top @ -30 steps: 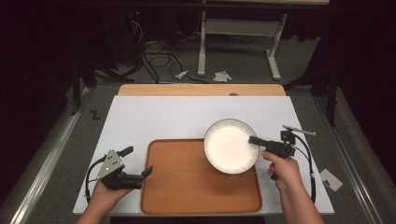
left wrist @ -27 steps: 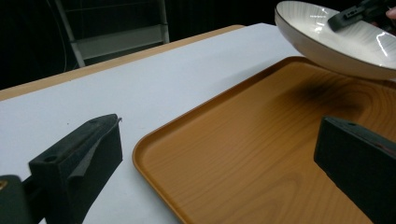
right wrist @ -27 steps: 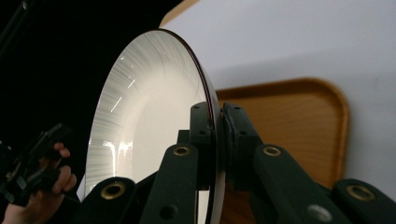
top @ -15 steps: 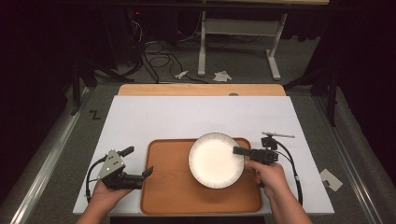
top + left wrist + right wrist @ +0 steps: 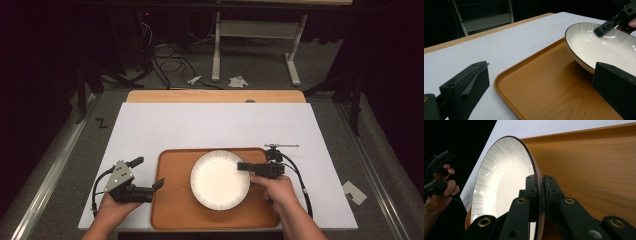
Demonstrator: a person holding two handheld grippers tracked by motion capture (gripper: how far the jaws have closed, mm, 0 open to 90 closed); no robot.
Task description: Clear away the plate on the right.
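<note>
High view: the right gripper [image 5: 243, 166], jaws clenched on the near rim of the white plate [image 5: 219, 180], carries it over the wooden tray [image 5: 172, 200]; judged from this, the placing step is under way. Next, the plate should be lowered flat onto the tray and released. Left gripper [image 5: 150, 182], jaws released and holding nothing, straddles the tray's left edge on the white surface [image 5: 215, 125]; nothing blocks the descent.

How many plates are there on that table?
1. The white plate is over the wooden tray near the table's front edge, its right rim pinched by the right hand-held gripper. None seems hidden.
</note>
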